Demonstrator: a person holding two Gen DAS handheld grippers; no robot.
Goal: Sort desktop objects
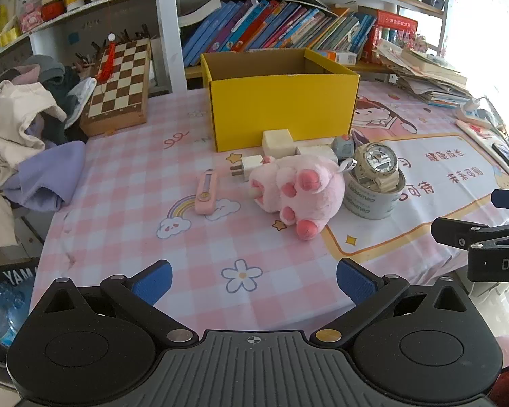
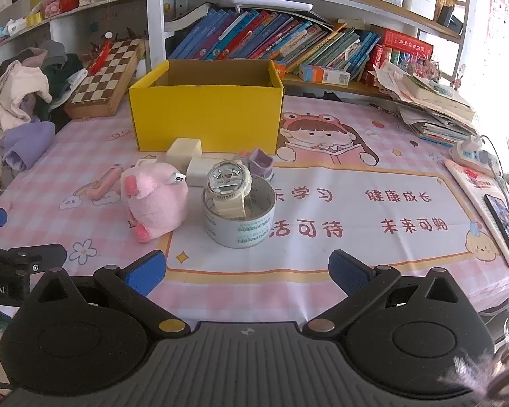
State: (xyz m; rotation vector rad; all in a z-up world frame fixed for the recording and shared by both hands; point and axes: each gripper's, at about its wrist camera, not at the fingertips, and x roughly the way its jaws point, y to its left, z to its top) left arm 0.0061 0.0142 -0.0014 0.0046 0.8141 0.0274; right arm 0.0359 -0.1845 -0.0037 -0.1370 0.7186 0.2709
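Observation:
An open yellow box [image 1: 281, 108] [image 2: 207, 118] stands at the back of the pink checked tablecloth. In front of it lie a pink plush paw [image 1: 298, 193] [image 2: 156, 200], a cream watch [image 1: 376, 166] [image 2: 229, 183] resting in a roll of tape [image 1: 373, 200] [image 2: 241, 224], a white charger plug [image 1: 249, 168], cream blocks [image 1: 278, 142] [image 2: 184, 149], a pink utility knife [image 1: 207, 191] [image 2: 101, 183] and a small grey-purple toy [image 1: 342, 144] [image 2: 261, 162]. My left gripper [image 1: 253, 278] and right gripper [image 2: 247, 271] hover open near the front edge, holding nothing.
A chessboard [image 1: 118, 81] [image 2: 105, 71] and a heap of clothes [image 1: 27, 129] [image 2: 20, 101] fill the left side. Books line the shelf [image 1: 288, 30] behind. Stacked papers [image 2: 434, 105], a power strip [image 2: 471, 156] and a phone [image 2: 505, 224] sit at the right.

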